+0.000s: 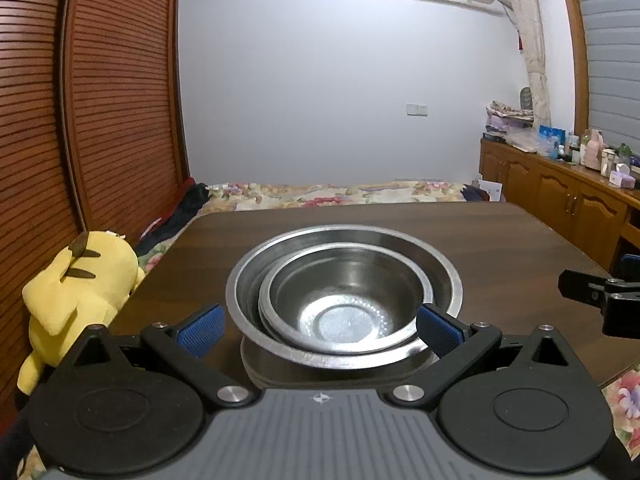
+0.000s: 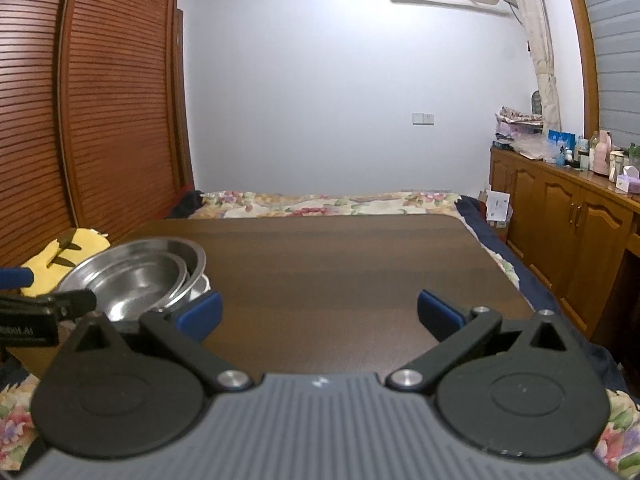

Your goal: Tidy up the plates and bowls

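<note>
A stack of steel bowls stands on the dark wooden table (image 1: pixel 500 236). A large outer bowl (image 1: pixel 444 268) holds a smaller bowl (image 1: pixel 344 304) nested inside, tilted toward the near left; something steel lies under them. My left gripper (image 1: pixel 320 330) is open, its blue pads either side of the stack's near rim, not closed on it. In the right wrist view the same stack (image 2: pixel 136 276) sits at the left. My right gripper (image 2: pixel 320 316) is open and empty above bare table (image 2: pixel 340 264).
A yellow plush toy (image 1: pixel 76 288) sits off the table's left edge. A bed with a floral cover (image 1: pixel 340 192) lies beyond the far edge. Wooden cabinets (image 2: pixel 568 220) with clutter run along the right. Louvred wardrobe doors (image 1: pixel 100 100) stand at left.
</note>
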Motion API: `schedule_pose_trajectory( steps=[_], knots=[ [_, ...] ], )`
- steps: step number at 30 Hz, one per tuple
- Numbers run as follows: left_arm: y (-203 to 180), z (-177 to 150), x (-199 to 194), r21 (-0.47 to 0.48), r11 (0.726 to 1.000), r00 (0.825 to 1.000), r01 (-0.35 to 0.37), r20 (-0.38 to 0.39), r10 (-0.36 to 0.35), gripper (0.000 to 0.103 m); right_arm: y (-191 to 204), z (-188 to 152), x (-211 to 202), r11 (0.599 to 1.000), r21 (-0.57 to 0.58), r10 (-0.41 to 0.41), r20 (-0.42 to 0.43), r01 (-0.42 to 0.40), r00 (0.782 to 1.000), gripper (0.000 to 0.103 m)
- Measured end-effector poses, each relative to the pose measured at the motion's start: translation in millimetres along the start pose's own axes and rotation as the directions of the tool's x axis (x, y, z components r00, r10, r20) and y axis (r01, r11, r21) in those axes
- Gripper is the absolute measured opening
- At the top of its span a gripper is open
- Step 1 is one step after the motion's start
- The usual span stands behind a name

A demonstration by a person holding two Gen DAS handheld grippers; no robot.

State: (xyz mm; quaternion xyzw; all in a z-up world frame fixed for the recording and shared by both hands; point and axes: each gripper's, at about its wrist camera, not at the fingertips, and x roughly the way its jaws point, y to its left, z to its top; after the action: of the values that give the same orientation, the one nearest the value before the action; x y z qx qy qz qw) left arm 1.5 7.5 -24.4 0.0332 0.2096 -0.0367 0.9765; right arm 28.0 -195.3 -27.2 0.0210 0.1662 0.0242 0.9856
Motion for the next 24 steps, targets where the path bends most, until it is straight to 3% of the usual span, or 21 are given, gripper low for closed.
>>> schedule_pose_trajectory(
  steps=[24],
  knots=[
    [0.3, -3.9, 0.1, 0.001, 1.000, 1.000, 0.000, -0.004, 0.000, 0.103, 1.8, -6.9, 1.3, 1.000, 0.003, -0.010, -0.009, 0.010, 1.000, 0.103]
  ],
)
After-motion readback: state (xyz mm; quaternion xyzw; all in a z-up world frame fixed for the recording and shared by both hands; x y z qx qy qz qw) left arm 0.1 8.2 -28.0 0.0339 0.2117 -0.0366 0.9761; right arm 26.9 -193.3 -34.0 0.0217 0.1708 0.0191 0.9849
